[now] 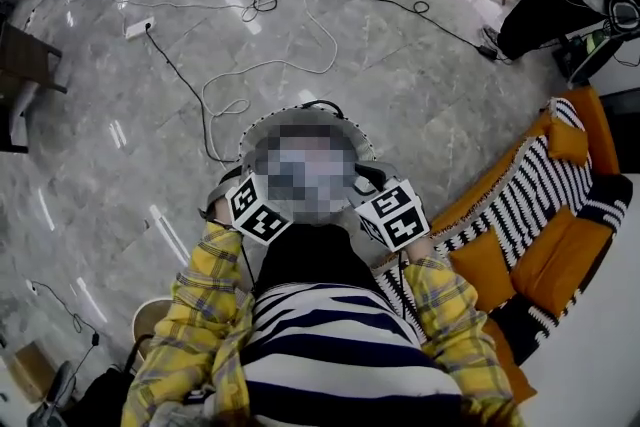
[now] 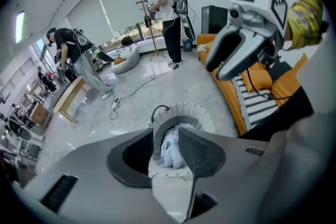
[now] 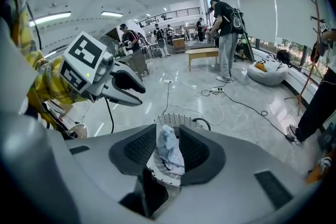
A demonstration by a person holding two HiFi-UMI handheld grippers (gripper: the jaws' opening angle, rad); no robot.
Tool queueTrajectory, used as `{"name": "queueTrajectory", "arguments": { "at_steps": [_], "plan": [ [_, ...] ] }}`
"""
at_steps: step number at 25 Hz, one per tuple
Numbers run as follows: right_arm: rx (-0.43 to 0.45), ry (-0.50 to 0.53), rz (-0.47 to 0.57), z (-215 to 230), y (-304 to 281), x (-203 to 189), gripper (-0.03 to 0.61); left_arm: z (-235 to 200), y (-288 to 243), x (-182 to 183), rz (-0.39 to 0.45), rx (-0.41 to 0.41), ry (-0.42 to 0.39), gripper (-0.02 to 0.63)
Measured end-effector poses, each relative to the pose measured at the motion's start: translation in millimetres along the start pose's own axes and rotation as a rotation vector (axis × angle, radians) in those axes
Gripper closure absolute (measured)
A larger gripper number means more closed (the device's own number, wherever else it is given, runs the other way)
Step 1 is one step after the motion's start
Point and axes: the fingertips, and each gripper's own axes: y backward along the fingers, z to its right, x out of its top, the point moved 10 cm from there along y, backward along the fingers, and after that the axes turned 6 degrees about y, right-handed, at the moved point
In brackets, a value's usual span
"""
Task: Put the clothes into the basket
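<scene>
Position: a person in yellow plaid sleeves (image 1: 195,315) stands over a round white basket (image 1: 262,123) set on the grey marble floor (image 1: 420,85). Both tools are held just above its rim, one at each side, and both point steeply down.

Left tongs (image 2: 165,136): jaws wide apart. Nothing is gripped. Through the gap the basket (image 2: 202,113) shows directly below.

Right tongs (image 3: 168,141): jaws partly apart, a narrower gap than the left pair. A pale blue-white cloth (image 3: 169,152) fills the gap in the right gripper view. Seen from the left gripper view, the right tool's tips (image 2: 212,71) carry no fabric. On that evidence these tongs hold nothing and the cloth lies beneath them.

Task item: the cloth (image 2: 172,153) sits bunched in a heap inside the basket, below the rim. In the head view the inside of the basket is covered by a mosaic patch, so the cloth cannot be checked there.

Surroundings: an orange sofa (image 1: 560,260) with a black-and-white striped throw (image 1: 530,190) stands just beside the basket, on the person's right. Loose cables (image 1: 270,65) trail across the floor beyond the basket, well apart from it.
</scene>
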Motion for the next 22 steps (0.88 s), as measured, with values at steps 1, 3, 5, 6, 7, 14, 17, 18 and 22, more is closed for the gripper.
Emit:
{"name": "queueTrajectory", "arguments": {
  "at_steps": [1,3,5,6,7,14,17,18,22],
  "plan": [
    [0.000,-0.005,0.006,-0.7,0.7,0.1,0.431,-2.3,2.4,4.3,0.030,-0.022,0.035,0.457],
    [-0.001,-0.015,0.020,-2.7,2.4,-1.3,0.434,-4.2,6.3,10.5,0.082,-0.055,0.104,0.459],
    [-0.003,-0.026,0.034,-4.3,4.6,-4.2,0.440,-2.4,9.0,14.3,0.123,-0.065,0.141,0.472],
    [-0.006,-0.032,0.040,-4.7,5.8,-5.5,0.445,-1.2,10.3,15.3,0.143,-0.070,0.158,0.485],
    [-0.009,-0.040,0.047,-5.0,7.2,-6.5,0.450,-0.1,11.8,15.7,0.166,-0.079,0.183,0.501],
    [-0.042,-0.115,0.140,-4.0,29.2,-7.5,0.502,4.1,34.5,18.5,0.427,-0.264,0.540,0.572],
    [-0.059,-0.153,0.201,-4.7,43.5,-2.3,0.512,6.7,49.3,23.5,0.541,-0.330,0.606,0.577],
    [-0.066,-0.166,0.220,-4.8,48.2,-0.3,0.515,7.5,53.8,25.8,0.568,-0.334,0.607,0.577],
    [-0.089,-0.195,0.286,-5.9,64.1,5.6,0.535,8.5,67.2,31.6,0.633,-0.307,0.591,0.581]
  ]
}}
